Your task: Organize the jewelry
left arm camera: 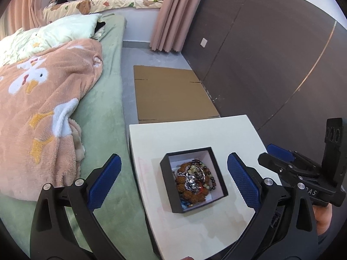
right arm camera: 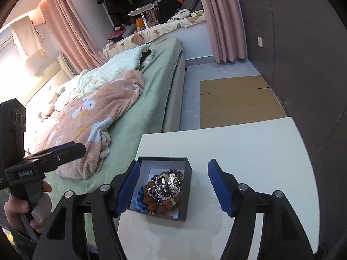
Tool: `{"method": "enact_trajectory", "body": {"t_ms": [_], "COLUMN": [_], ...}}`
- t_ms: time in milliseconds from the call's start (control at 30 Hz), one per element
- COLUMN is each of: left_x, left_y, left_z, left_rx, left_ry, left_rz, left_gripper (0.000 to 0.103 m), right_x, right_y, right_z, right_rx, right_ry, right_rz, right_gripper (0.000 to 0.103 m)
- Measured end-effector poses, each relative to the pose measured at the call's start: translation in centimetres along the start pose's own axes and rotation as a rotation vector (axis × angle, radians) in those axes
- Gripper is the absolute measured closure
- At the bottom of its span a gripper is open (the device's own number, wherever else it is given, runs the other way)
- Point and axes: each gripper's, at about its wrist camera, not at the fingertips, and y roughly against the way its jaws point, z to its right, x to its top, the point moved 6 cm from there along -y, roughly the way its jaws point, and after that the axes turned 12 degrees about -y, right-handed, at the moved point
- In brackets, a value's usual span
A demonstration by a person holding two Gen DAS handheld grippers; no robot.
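A black open box (left arm camera: 193,179) with a white inside stands on the white table (left arm camera: 195,134). It holds a pile of jewelry (left arm camera: 194,181): brown bead bracelets, a silver chain and small dark beads. In the right wrist view the box (right arm camera: 163,186) also shows a blue bracelet (right arm camera: 141,199) at its left side. My left gripper (left arm camera: 173,179) is open and empty, above the box with its fingers on either side of it. My right gripper (right arm camera: 173,186) is open and empty, its left finger (right arm camera: 128,188) over the box's left wall. The right gripper also shows at the right edge of the left wrist view (left arm camera: 279,160).
A bed (left arm camera: 102,99) with a green sheet and a peach duck blanket (left arm camera: 43,99) runs along the table's left side. A flat cardboard sheet (left arm camera: 173,93) lies on the floor beyond the table. A dark wall panel (left arm camera: 271,65) stands on the right.
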Motion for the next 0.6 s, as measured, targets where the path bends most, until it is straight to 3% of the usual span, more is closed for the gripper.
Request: {"method": "enact_trajectory", "body": {"t_ms": [167, 367, 600], "left_x": [0.0, -0.6, -2.1], "left_y": [1.7, 3.4, 5.7], "left_z": [1.9, 4.3, 6.7], "left_rx": [-0.010, -0.014, -0.027], "left_ry": [-0.025, -0.056, -0.058], "left_rz": [0.027, 0.038, 0.072], "left_gripper": [0.005, 0.005, 0.005], "right_x": [-0.6, -0.9, -2.5], "right_y": [3.1, 6.5, 10.7], "right_z": [0.5, 1.6, 2.7], "right_rx": [-0.011, -0.040, -0.038], "right_ry": [-0.007, -0.009, -0.005], "right_rz": [0.015, 0.044, 0.078], "right_gripper": [0.028, 0.008, 0.008]}}
